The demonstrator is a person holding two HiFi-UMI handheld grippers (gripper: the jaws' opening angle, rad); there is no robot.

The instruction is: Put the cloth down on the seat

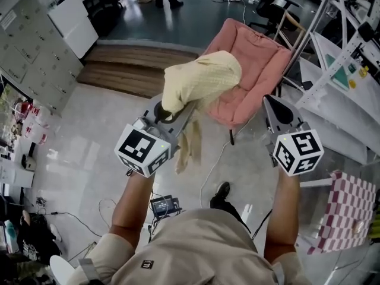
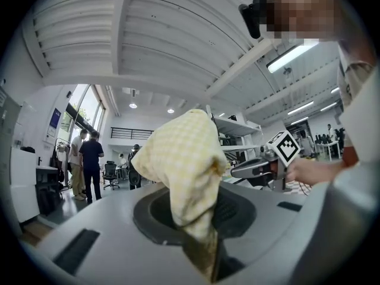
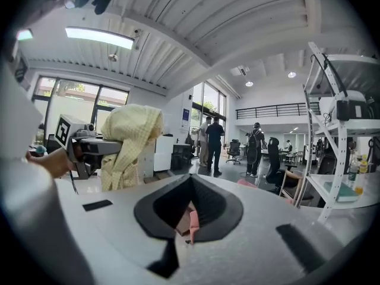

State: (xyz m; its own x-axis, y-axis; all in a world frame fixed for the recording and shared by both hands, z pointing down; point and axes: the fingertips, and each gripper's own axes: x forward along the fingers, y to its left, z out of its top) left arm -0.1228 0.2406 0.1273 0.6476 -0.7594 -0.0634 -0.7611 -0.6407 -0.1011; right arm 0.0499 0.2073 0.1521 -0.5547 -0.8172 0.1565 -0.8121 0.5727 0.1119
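The left gripper (image 1: 172, 113) clamped a yellow cloth (image 1: 199, 79) near the pink chair (image 1: 261, 64); the right gripper (image 1: 274, 107) was closed and empty.

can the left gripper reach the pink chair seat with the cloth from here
Probably yes. The left gripper is shut on the cloth and holds it up close to the seat, whose visible part looks bare; nothing stands between them.

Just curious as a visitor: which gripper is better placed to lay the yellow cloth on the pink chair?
The left gripper: its jaws pinch the cloth, raised toward the chair; the right gripper is empty.
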